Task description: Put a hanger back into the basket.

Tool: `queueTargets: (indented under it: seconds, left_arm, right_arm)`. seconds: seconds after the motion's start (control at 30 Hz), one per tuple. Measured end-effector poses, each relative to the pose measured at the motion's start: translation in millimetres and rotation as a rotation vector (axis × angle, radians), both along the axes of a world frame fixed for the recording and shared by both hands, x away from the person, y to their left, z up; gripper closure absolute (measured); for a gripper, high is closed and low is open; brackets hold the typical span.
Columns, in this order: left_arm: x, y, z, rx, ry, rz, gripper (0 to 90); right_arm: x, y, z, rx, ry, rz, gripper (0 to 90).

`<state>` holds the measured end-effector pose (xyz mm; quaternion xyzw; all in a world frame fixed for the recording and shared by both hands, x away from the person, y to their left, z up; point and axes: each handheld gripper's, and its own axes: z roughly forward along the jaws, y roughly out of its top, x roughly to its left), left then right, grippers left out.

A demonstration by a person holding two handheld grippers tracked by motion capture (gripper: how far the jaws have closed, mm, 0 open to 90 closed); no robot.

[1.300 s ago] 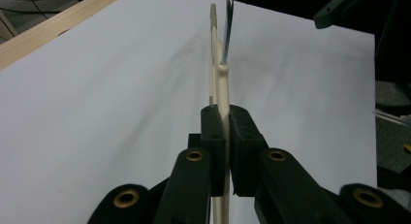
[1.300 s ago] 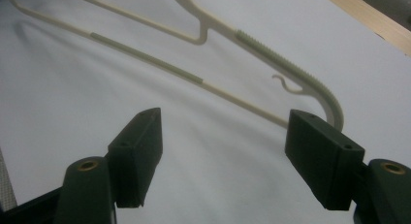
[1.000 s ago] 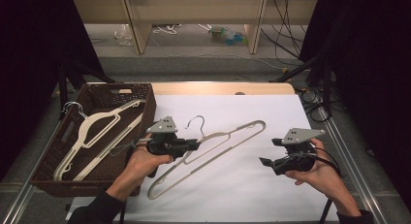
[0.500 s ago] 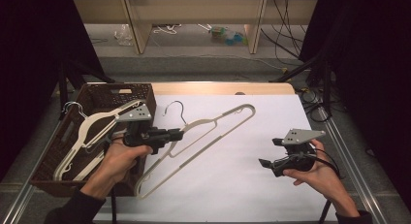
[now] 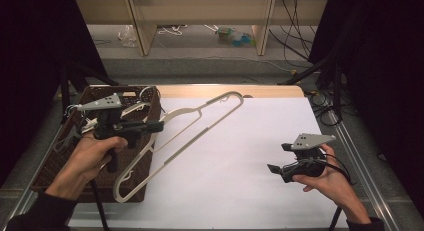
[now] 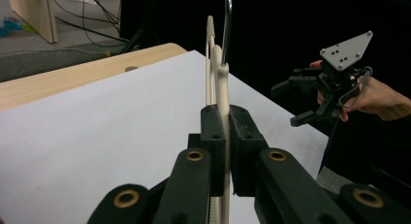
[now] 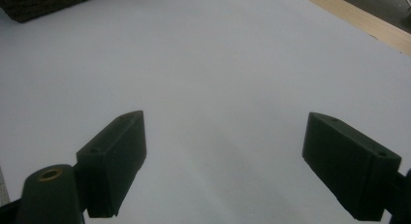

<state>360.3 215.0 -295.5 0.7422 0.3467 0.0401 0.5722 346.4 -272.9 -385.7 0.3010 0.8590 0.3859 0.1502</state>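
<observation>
Wide white sheet (image 5: 240,166) over a wooden table (image 5: 225,90), giving a plain working surface. At its left edge, a dark woven basket (image 5: 50,161) with more pale hangers (image 5: 90,125) inside, likely the collecting place. Cream hanger (image 5: 190,136) raised off the sheet, tilted, lower end over the basket's near corner, upper end out above the sheet, probably carried toward the basket. Left gripper (image 5: 156,126) pinching the hanger near its neck, jaws pressed tight on the thin bar (image 6: 224,132) just below the metal hook (image 6: 228,20), a grip close to the balance point. Right gripper (image 5: 277,158) held low over bare sheet at the right, jaws spread wide, nothing between them, seemingly kept clear.
</observation>
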Motion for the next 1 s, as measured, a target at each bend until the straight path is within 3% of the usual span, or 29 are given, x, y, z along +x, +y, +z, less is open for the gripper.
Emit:
queueTargets:
  seconds: [0.1, 0.23, 0.6, 0.83, 1.0]
  left_arm:
    - [-0.5, 13.4, 3.9, -0.028, 0.008, 0.025, 85.9]
    - [-1.9, 33.2, 9.5, -0.028, 0.008, 0.066, 85.9]
    - [11.6, 99.8, 18.8, 0.027, -0.049, 0.181, 85.9]
    - [23.0, 131.3, 15.9, 0.056, -0.055, 0.238, 85.9]
    - [31.9, 144.3, 12.4, 0.072, -0.059, 0.271, 85.9]
  right_arm:
    - [0.0, -0.5, -0.6, -0.001, 0.000, -0.002, 16.8]
    - [0.4, -0.8, -2.3, -0.006, -0.002, -0.003, 16.9]
    - [0.6, -2.2, -3.5, -0.009, -0.003, -0.001, 16.9]
    - [0.7, -1.8, -3.6, -0.011, 0.001, 0.001, 17.0]
    - [0.8, -1.1, -4.2, -0.012, 0.006, 0.003, 17.1]
